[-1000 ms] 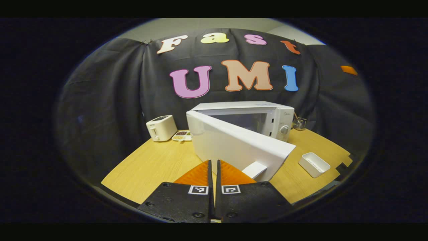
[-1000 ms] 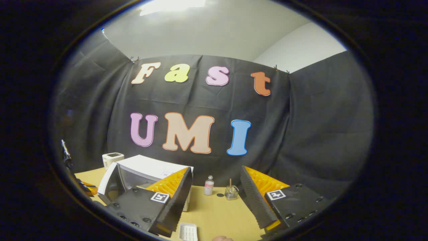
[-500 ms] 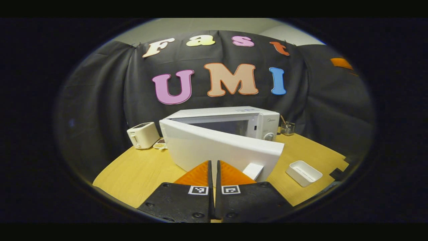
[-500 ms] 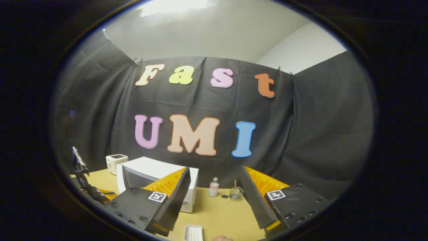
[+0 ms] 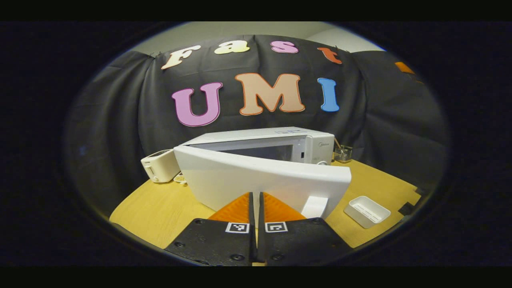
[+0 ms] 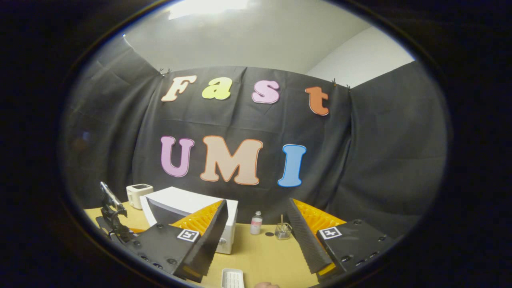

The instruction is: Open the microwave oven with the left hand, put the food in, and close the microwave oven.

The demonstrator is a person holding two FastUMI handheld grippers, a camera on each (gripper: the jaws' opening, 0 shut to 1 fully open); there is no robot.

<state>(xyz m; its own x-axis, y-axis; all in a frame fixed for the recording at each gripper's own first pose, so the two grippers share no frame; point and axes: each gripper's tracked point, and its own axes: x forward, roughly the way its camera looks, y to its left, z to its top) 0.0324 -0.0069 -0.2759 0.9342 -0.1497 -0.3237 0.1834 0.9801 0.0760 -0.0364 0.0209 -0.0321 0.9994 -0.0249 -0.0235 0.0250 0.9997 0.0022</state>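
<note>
Left gripper point(image 5: 256, 196) pinched together against half-open microwave door point(image 5: 256, 180); right gripper point(image 6: 256, 224) spread wide, empty. Door stiff, hinged, probably light: best pushed flat near handle point(image 5: 315, 207)

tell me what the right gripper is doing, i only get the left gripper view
Observer: The right gripper is open, fingers spread wide, nothing between them.
Operator: anything behind the microwave i'm missing
Observer: A small clear bottle with a white cap stands on the wooden table, between the white microwave oven and a small glass cup.
Operator: where's the tray from there
Observer: The white ribbed rectangular tray lies on the table just ahead of the right gripper, nearer its left finger.
</note>
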